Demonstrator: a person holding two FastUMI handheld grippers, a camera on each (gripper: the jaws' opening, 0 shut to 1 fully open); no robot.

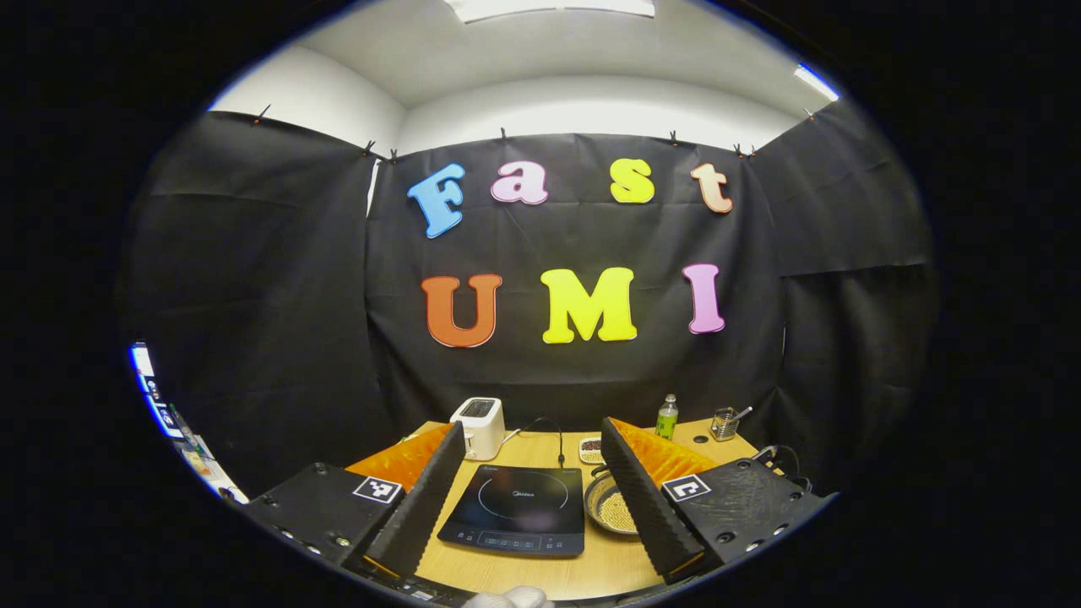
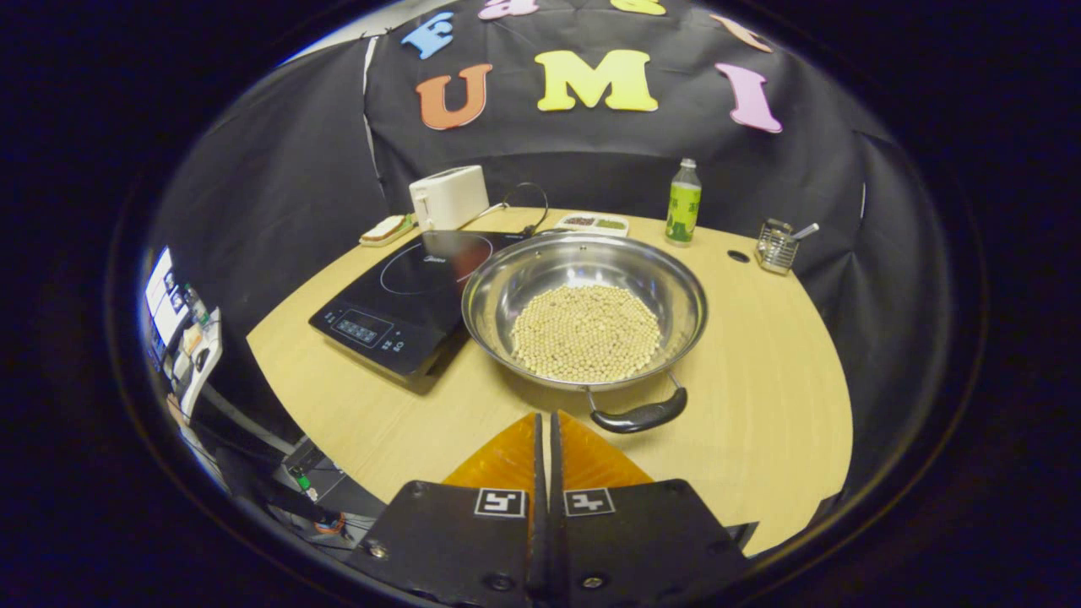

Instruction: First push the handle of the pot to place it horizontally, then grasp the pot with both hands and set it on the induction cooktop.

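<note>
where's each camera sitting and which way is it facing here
Left gripper view: rides the left gripper, held level above the near table edge, facing the booth wall; its fingers stand wide apart around the induction cooktop.
Right gripper view: rides the right gripper, tilted down at the pot of beans; its fingers are pressed together near the pot's handle.
Both show the cooktop, pot, toaster and bottle.

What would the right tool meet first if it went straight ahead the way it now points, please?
Most likely the pot's handle, the black grip just ahead of the shut right tool and slightly to its right; depth is uncertain, so it might pass beside it and touch the pot wall.
</note>
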